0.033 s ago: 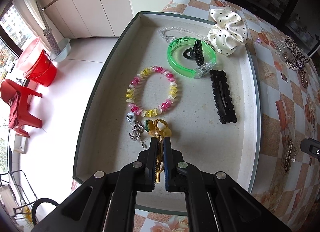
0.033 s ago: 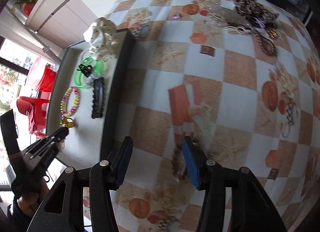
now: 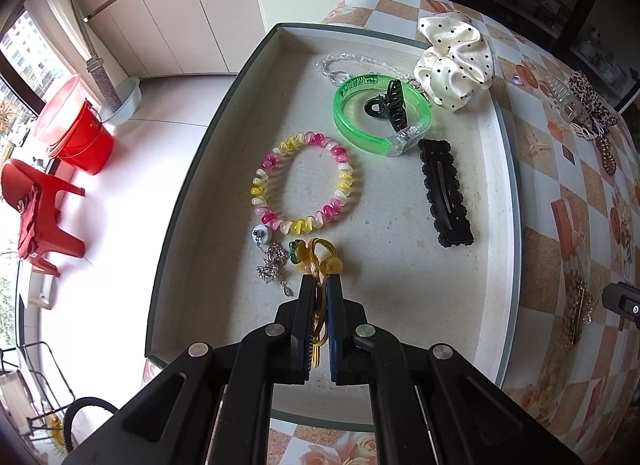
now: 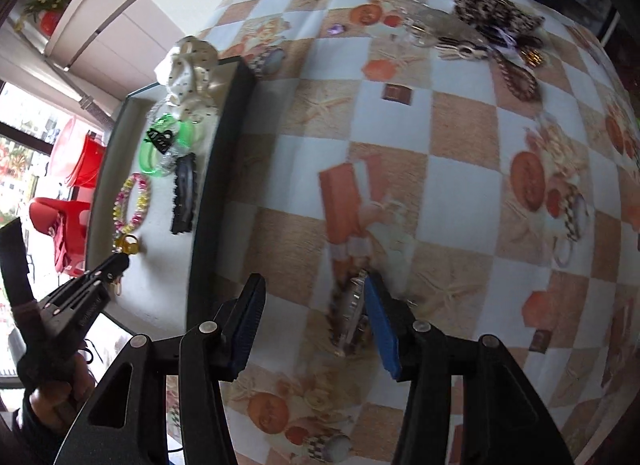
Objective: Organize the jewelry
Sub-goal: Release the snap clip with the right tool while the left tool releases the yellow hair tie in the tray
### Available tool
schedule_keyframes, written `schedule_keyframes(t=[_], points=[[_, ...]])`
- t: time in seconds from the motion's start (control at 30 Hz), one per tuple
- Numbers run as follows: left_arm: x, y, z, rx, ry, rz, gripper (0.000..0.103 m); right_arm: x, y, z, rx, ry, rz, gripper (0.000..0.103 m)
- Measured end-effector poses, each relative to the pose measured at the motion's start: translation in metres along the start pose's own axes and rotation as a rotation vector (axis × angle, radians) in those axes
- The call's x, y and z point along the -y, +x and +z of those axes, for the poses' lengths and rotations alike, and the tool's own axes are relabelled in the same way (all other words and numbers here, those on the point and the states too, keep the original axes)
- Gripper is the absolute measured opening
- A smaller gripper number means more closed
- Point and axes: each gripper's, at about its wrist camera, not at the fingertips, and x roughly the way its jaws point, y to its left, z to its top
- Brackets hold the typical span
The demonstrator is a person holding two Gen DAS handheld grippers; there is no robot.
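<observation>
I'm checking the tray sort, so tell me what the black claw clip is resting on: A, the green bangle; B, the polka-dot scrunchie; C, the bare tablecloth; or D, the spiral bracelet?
A: the black claw clip sits across the ring of the green bangle, apart from the scrunchie and the spiral bracelet, inside the tray.

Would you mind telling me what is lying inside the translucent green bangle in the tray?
A black claw hair clip sits inside the translucent green bangle, its toothed end resting over the bangle's rim. Bare tray floor fills the remaining ring. Anything beneath the clip is covered.
</observation>
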Motion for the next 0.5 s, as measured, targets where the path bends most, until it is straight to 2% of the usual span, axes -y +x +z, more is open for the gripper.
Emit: schedule_keyframes(t=[0.2, 0.4, 0.43, 0.47, 0.5], points=[[0.007, 0.002, -0.002, -0.003, 0.011, 0.009, 0.008, 0.039, 0.004, -0.024, -0.025, 0.066, -0.04, 0.055], [0.011, 0.001, -0.004, -0.002, 0.019, 0.011, 0.009, 0.047, 0.006, -0.031, -0.018, 0.08, -0.032, 0.055], [0.011, 0.001, -0.004, -0.003, 0.02, 0.011, 0.017, 0.047, 0.006, -0.031, -0.015, 0.079, -0.027, 0.055], [0.011, 0.0, -0.005, -0.005, 0.019, 0.011, 0.067, 0.046, 0.006, -0.031, -0.014, 0.078, -0.025, 0.055], [0.011, -0.001, -0.005, -0.001, 0.011, 0.027, 0.103, 0.046, 0.007, -0.031, -0.012, 0.076, -0.023, 0.055]])
